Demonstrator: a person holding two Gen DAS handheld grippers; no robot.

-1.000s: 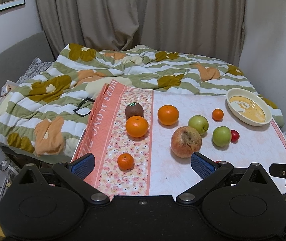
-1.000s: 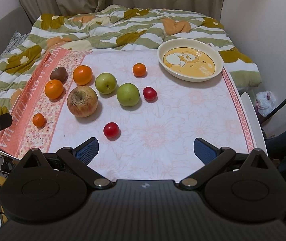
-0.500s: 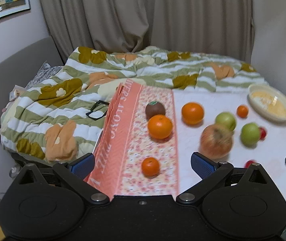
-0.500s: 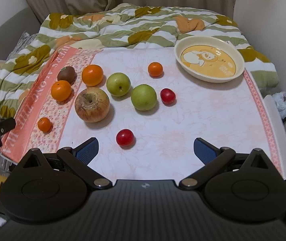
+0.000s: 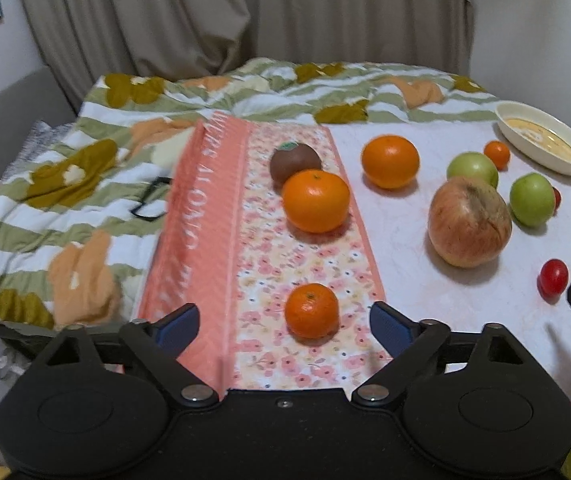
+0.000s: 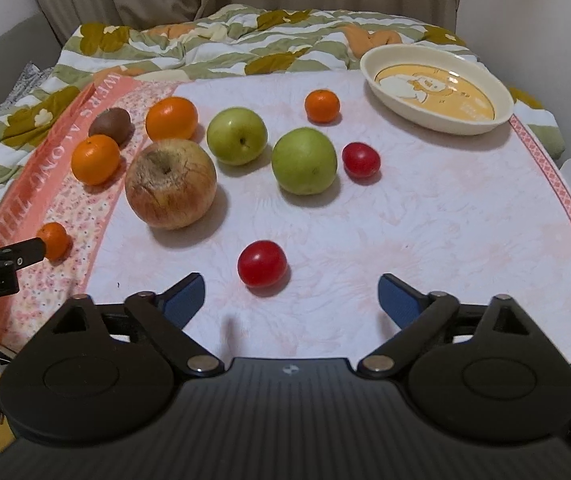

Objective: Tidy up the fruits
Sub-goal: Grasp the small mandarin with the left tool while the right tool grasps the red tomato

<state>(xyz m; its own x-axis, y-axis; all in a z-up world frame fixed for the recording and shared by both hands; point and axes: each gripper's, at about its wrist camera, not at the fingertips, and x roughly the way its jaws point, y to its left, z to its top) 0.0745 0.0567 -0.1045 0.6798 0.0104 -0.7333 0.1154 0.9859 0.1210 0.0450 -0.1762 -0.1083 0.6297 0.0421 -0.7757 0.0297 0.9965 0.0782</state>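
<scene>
Table [image 6: 425, 240] w/ floral cloth [image 6: 465, 208]: 5 oranges, kiwi, 3 apples, 2 tomatoes, empty dish [image 6: 437, 92].

Your left gripper [image 5: 281, 322] tilts steeply downward at the near left, its jaws parted wide but just now narrowing, with nothing pressed between the pads. Your right gripper [image 6: 291, 296] tilts down likewise to its right, jaws spread wide and empty.

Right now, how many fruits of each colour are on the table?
Orange: 4
Green: 2
Red: 2
Brown: 1
Pinkish-yellow apple: 1
Total: 10
</scene>
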